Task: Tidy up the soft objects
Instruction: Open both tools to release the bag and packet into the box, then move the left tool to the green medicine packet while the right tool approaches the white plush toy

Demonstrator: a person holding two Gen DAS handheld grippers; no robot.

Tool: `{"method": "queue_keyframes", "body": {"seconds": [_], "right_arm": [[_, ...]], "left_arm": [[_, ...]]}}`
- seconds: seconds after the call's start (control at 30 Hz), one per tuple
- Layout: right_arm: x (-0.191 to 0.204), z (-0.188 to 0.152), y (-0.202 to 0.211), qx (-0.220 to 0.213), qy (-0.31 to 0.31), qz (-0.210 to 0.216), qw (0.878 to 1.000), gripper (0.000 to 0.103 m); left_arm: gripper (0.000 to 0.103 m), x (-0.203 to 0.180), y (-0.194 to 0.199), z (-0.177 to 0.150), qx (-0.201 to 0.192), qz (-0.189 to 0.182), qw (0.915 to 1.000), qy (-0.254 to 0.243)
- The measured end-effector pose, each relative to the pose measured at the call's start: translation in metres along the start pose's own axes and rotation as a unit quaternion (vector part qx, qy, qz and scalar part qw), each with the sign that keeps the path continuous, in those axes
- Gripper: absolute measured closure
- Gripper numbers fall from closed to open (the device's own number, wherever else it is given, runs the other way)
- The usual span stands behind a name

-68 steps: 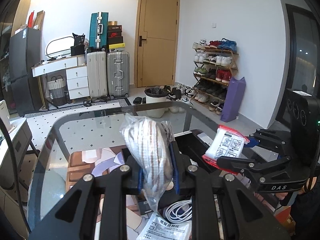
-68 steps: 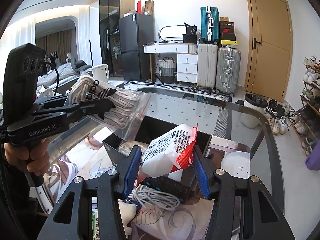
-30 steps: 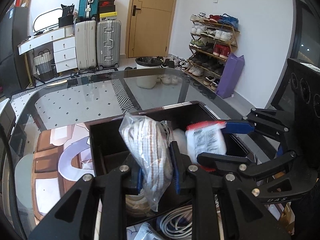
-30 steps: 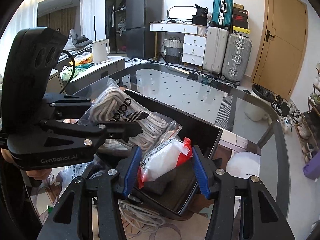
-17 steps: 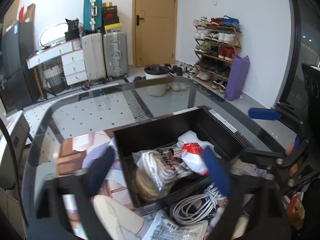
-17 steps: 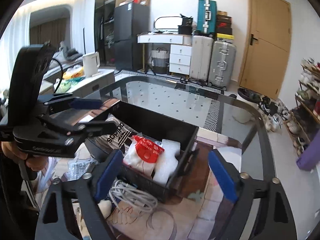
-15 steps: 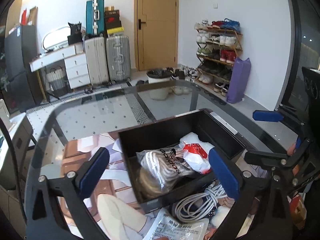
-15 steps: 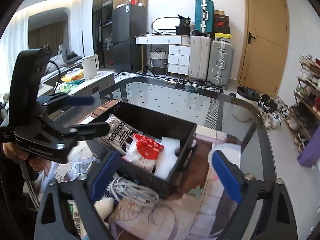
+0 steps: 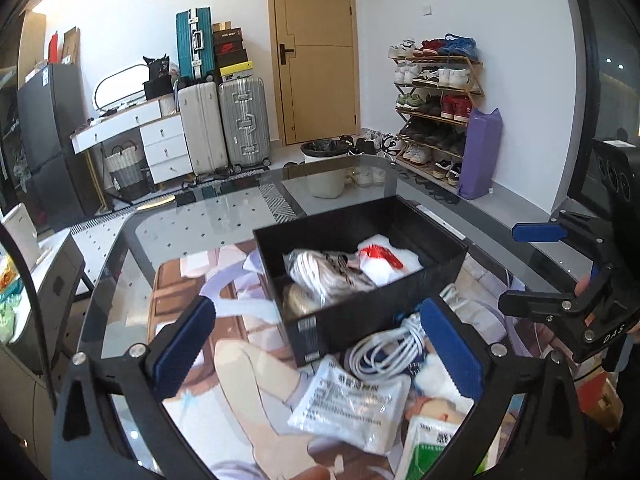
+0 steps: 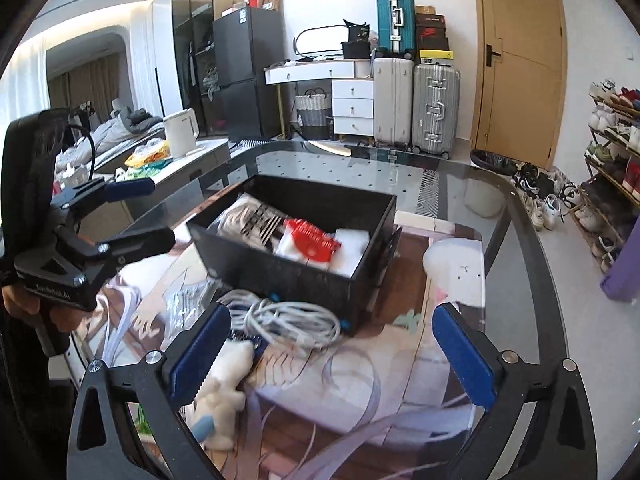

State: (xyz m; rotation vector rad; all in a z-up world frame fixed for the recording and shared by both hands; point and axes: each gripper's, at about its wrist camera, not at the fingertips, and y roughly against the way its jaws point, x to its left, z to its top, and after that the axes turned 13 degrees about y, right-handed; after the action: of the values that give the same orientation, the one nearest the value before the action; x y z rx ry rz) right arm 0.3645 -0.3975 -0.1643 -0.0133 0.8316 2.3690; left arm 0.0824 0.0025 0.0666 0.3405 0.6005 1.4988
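1. The left tongs (image 9: 318,340) hung above the near-left corner of the black box (image 9: 372,310), jaws still spreading to full width, nothing between them.
2. Inside the box lay a clear bag of rope (image 9: 326,270) and, right of it, a red-and-white packet (image 9: 378,258); that drop looked finished.
3. In front of the box, on the bench (image 9: 192,224), waited a white cable coil (image 9: 386,350), a white packet (image 9: 352,404) and a plush toy (image 10: 224,384).
4. The right tongs (image 10: 330,352) hovered over the coil, also widening, empty.
5. Next, probably, each must lower onto a loose item and close on it.
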Motion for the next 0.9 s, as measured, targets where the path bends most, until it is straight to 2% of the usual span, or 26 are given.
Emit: {"method": "queue_keyframes", "body": {"seconds": [0.43, 0.57, 0.73, 0.9], "right_arm": [[0.023, -0.023, 0.005, 0.012, -0.010, 0.025, 1.000, 0.000], [0.027, -0.027, 0.004, 0.019, -0.010, 0.032, 0.999, 0.000], [0.030, -0.027, 0.001, 0.023, -0.005, 0.040, 0.999, 0.000], [0.038, -0.032, -0.010, 0.042, 0.003, 0.050, 0.998, 0.000]], "left_arm": [[0.000, 0.004, 0.012, -0.030, 0.011, 0.010, 0.9995, 0.027], [0.000, 0.004, 0.015, -0.037, 0.015, 0.021, 0.9994, 0.023], [0.000, 0.002, 0.020, -0.049, 0.022, 0.016, 0.9994, 0.023], [0.000, -0.009, 0.015, -0.059, 0.049, 0.006, 0.9988, -0.002]]}}
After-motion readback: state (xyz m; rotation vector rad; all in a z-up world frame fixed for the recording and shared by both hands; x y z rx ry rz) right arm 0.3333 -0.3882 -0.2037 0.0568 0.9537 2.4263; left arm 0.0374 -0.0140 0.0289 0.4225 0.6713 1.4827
